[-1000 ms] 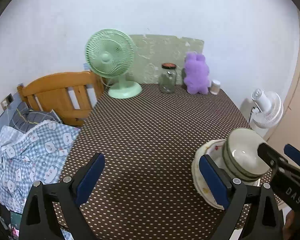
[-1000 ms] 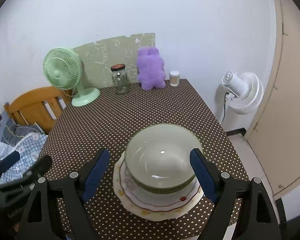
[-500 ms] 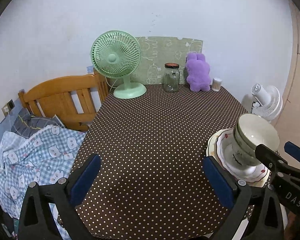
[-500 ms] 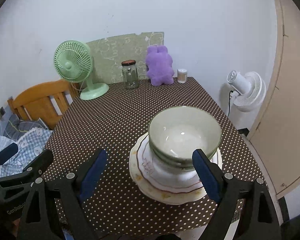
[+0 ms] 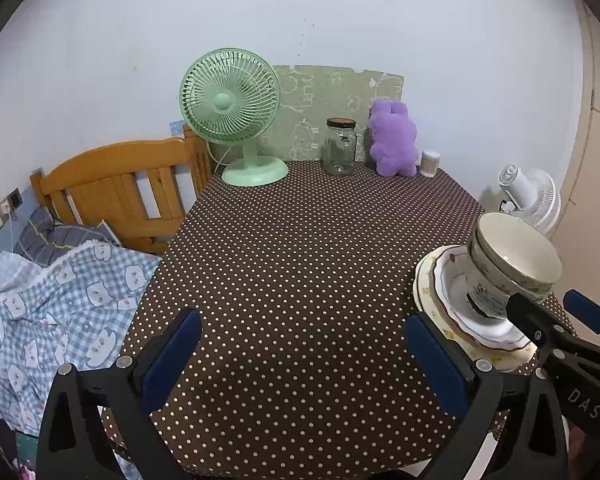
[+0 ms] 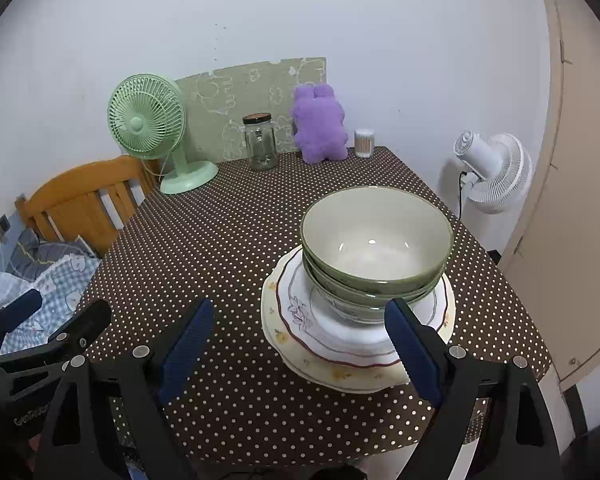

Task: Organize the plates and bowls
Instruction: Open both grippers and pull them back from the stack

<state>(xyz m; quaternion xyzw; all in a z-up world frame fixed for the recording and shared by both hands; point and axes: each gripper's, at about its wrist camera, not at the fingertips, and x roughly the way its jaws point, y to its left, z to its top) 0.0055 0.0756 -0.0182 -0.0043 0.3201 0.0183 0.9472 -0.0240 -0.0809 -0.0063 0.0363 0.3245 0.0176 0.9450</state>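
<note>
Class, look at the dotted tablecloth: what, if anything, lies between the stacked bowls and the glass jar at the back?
Nothing: in the right wrist view only bare dotted tablecloth runs from the stacked bowls to the glass jar.

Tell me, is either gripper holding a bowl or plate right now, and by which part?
Nothing is held. The left gripper and right gripper both stand open and empty, short of the stacked bowls.

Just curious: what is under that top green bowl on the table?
The top green bowl sits nested in more green bowls, stacked on two plates. The plates' centres and the cloth beneath are covered.
</note>
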